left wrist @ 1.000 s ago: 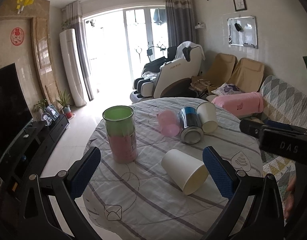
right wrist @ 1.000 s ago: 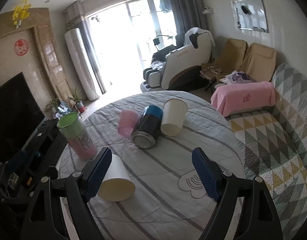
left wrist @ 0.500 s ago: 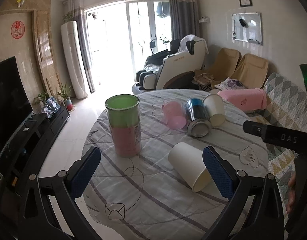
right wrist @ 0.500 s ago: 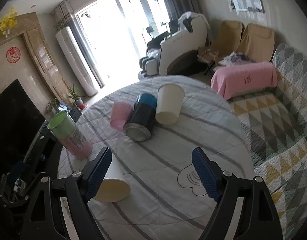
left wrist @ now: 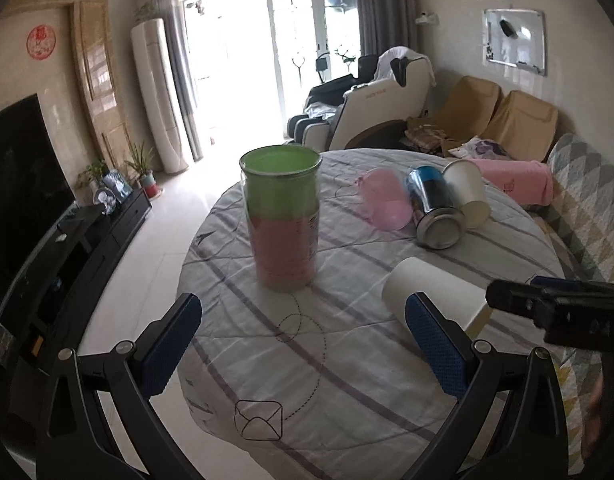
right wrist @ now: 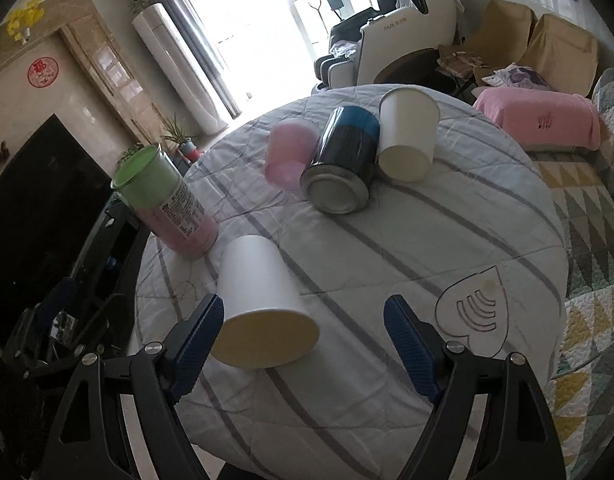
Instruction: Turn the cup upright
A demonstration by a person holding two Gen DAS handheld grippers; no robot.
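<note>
A white paper cup [right wrist: 259, 300] lies on its side on the round table, mouth towards me; it also shows in the left wrist view [left wrist: 431, 292]. My right gripper [right wrist: 303, 344] is open, its fingers on either side of the cup's mouth end, left pad close to it. My left gripper [left wrist: 303, 344] is open and empty above the table's near edge, its right finger in front of the cup. A second white paper cup [right wrist: 407, 136], a pink cup [right wrist: 287, 152] and a blue metal can [right wrist: 343, 160] lie on their sides at the far side.
A tall green-and-pink canister [left wrist: 283, 216] stands upright left of centre on the striped tablecloth [right wrist: 447, 240]. The right gripper's body [left wrist: 559, 312] reaches in from the right of the left wrist view. A sofa [right wrist: 587, 200] stands to the right, a TV cabinet [left wrist: 67, 248] to the left.
My right gripper has moved down and left, so the near white cup now lies between its fingers. My left gripper has moved closer to the table and canister.
</note>
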